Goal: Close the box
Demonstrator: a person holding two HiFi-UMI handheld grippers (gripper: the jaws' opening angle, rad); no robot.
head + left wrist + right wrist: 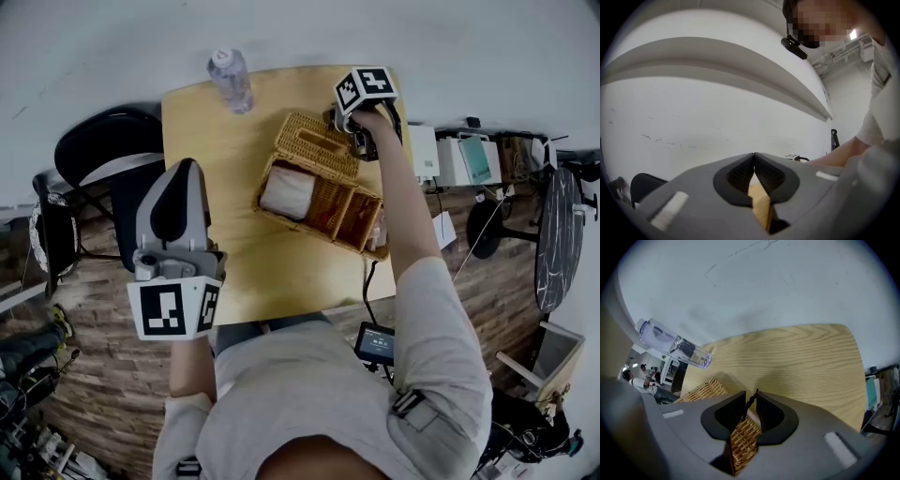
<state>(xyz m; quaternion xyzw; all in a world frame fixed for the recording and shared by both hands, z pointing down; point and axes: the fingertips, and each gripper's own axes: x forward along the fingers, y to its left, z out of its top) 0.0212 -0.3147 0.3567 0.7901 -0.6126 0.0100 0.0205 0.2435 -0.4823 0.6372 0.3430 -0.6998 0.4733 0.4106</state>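
Observation:
A wicker box (pixel 330 212) lies open on the wooden table (pixel 234 272), with a white cloth (pixel 287 192) in its left compartment. Its woven lid (pixel 317 142) is tipped back on the far side. My right gripper (pixel 357 141) is at the lid's far right edge. In the right gripper view the gripper (pixel 751 401) is shut on a strip of the wicker lid (pixel 743 441) and a dark cord loop. My left gripper (pixel 185 169) hovers off the table's left side, away from the box. Its jaws (pixel 753 157) meet at the tips with nothing between them.
A clear plastic bottle (pixel 231 80) stands at the table's far edge, left of the box, and also shows as the bottle (pixel 675 345). A black chair (pixel 103 150) sits to the left. White devices (pixel 459 159) and a small screen (pixel 375 343) lie to the right.

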